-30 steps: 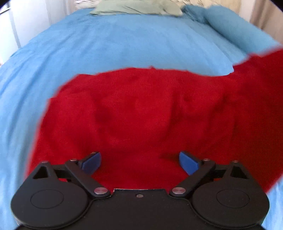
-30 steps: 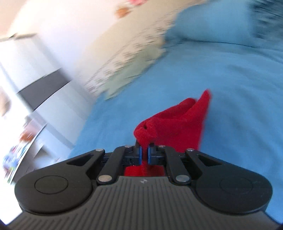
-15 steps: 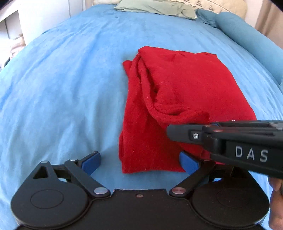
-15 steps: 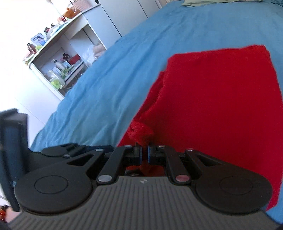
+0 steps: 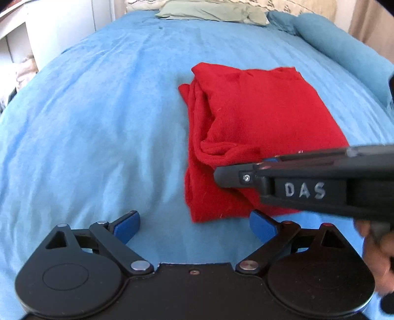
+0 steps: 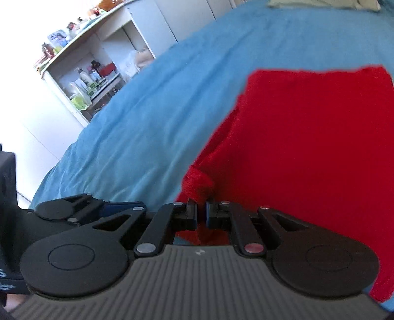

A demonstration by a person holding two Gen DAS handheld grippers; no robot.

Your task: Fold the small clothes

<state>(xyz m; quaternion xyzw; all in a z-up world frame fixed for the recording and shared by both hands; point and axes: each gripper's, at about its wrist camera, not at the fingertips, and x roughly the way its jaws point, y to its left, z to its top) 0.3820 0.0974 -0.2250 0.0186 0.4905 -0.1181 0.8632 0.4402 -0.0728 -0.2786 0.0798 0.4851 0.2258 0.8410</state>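
Note:
A red garment [image 5: 258, 115] lies folded in a rough rectangle on the blue bed cover [image 5: 98, 123], with bunched layers along its left side. My left gripper [image 5: 194, 220] is open, just short of the garment's near edge, with only bed and the cloth's hem between its blue pads. My right gripper [image 5: 221, 176] reaches in from the right over the near part of the garment. In the right wrist view my right gripper [image 6: 202, 211] pinches a bunched corner of the red garment [image 6: 307, 147]; its jaws are starting to open.
A green pillow [image 5: 211, 11] lies at the head of the bed and a blue bolster [image 5: 339, 46] along its right side. White shelves with bottles [image 6: 81, 81] stand beside the bed on the left. A person's hand [image 5: 376, 251] holds the right gripper.
The right gripper swung down and laid the red cloth over itself; the garment went from spread and lifted to folded on the bed. In the last half second both grippers hardly moved.

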